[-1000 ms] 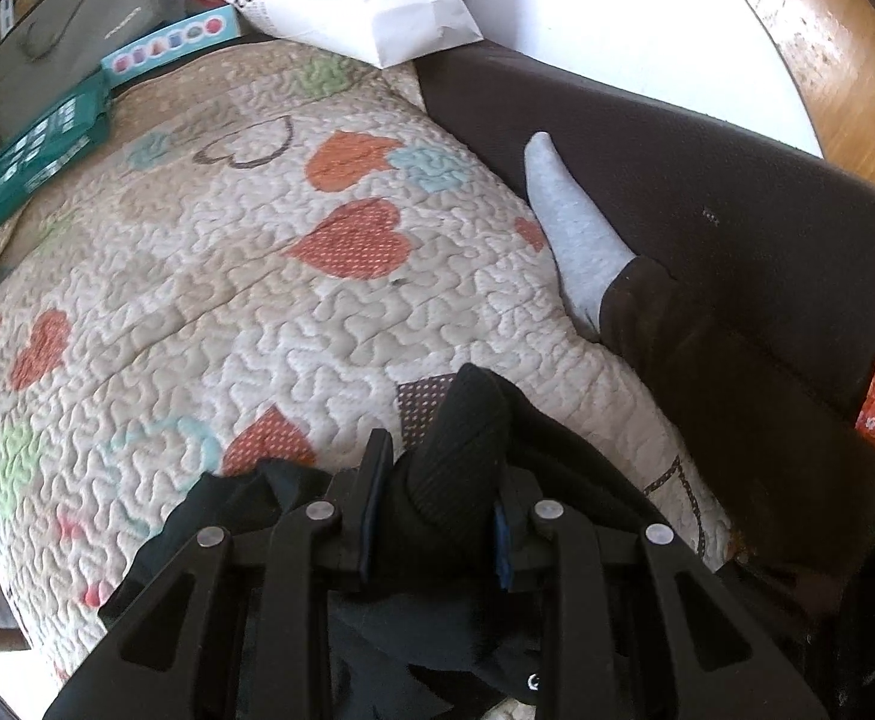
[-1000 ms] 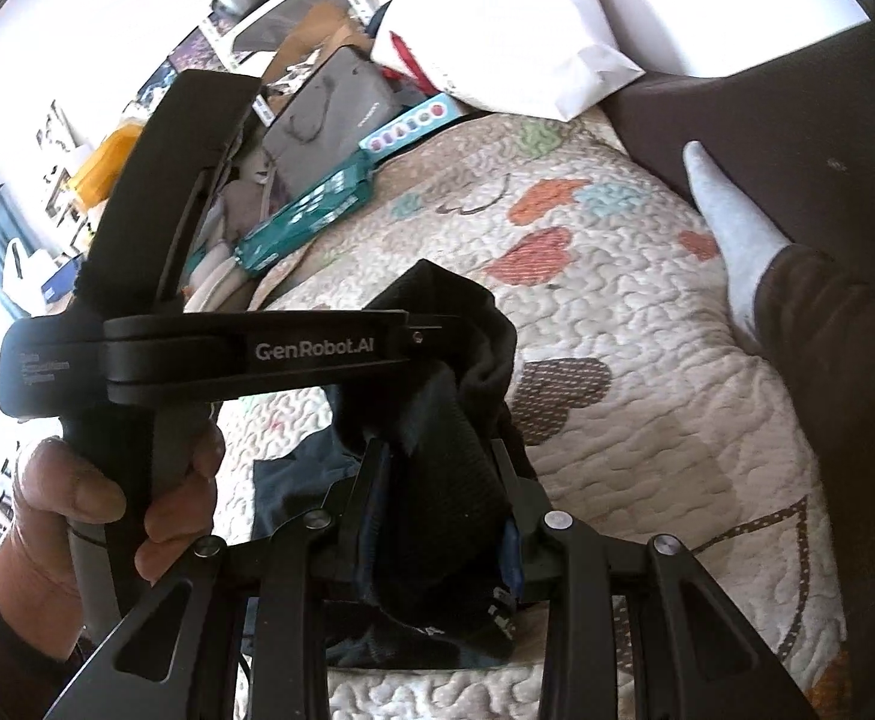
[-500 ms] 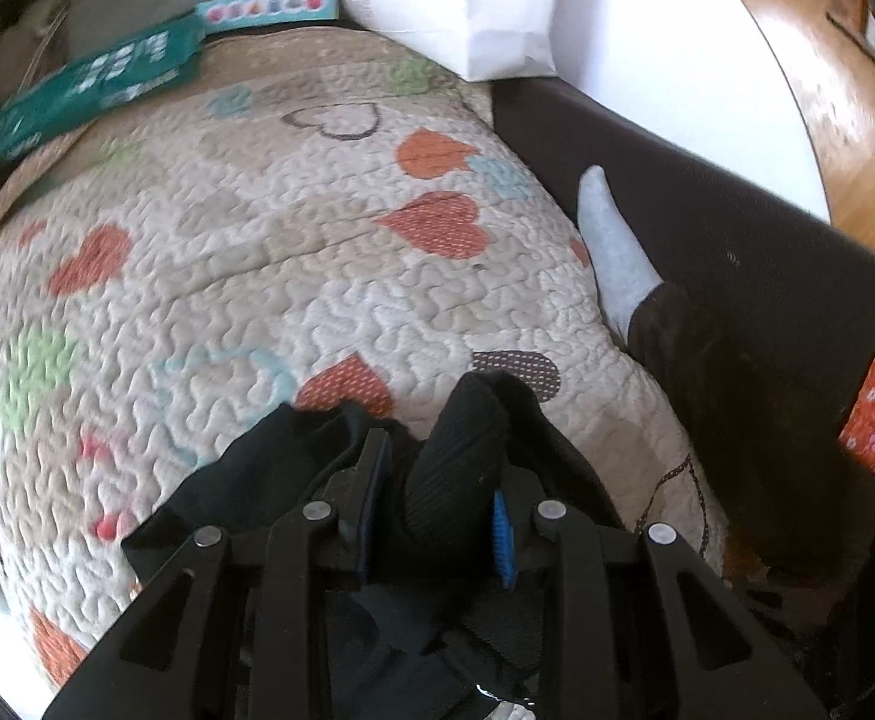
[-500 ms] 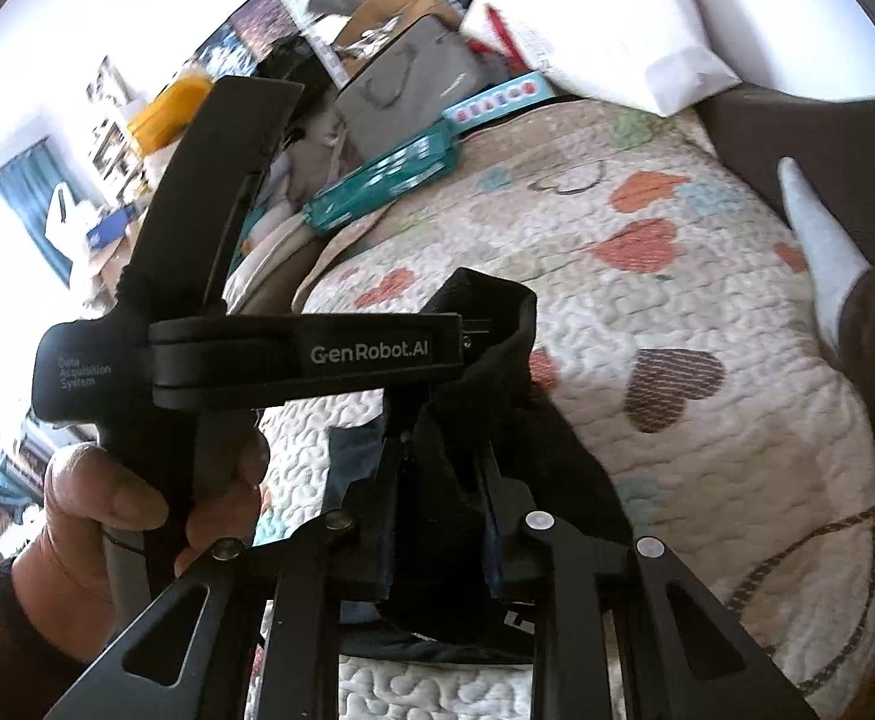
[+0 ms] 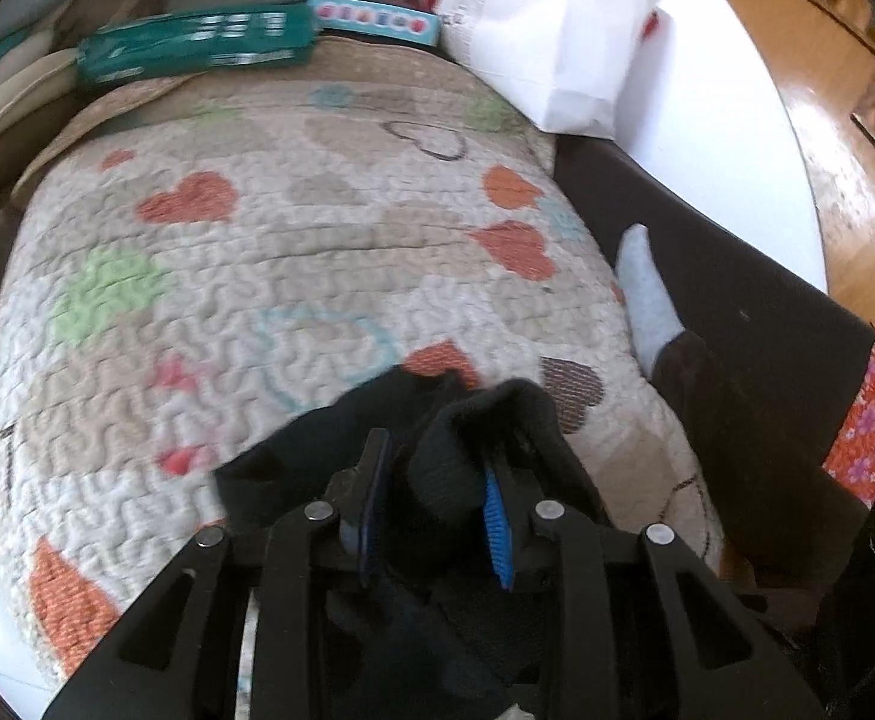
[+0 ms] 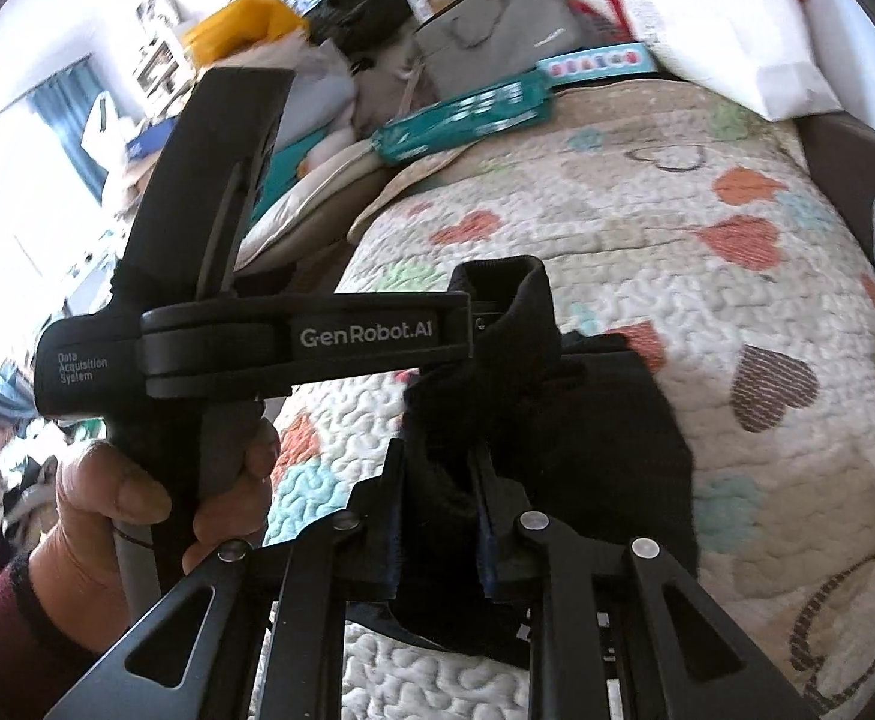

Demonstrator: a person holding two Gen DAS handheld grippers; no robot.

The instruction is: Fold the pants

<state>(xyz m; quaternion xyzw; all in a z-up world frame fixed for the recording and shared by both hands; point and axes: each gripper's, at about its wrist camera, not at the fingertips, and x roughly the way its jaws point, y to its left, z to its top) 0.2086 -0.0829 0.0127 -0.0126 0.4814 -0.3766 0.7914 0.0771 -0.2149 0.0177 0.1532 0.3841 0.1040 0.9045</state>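
Note:
The black pants [image 5: 293, 462] hang bunched over a quilted heart-pattern bedspread [image 5: 293, 264]. My left gripper [image 5: 437, 480] is shut on a thick fold of the pants' edge, held above the quilt. My right gripper [image 6: 437, 480] is shut on another bunch of the pants [image 6: 605, 432], and the cloth drapes down to the right. In the right wrist view the left gripper's body [image 6: 305, 342] crosses just ahead, held by a hand [image 6: 119, 498], its tip hidden in the cloth.
A grey-socked foot [image 5: 647, 300] and dark trouser leg rest at the quilt's right edge by a dark brown bed frame [image 5: 737, 276]. Teal boxes [image 5: 197, 48], a grey bag and a white bag [image 5: 545, 42] lie at the far end. Clutter stands left of the bed.
Both grippers have lifted and swung left with the pants. More of the quilt's left side and far end shows now. Both grips are unchanged.

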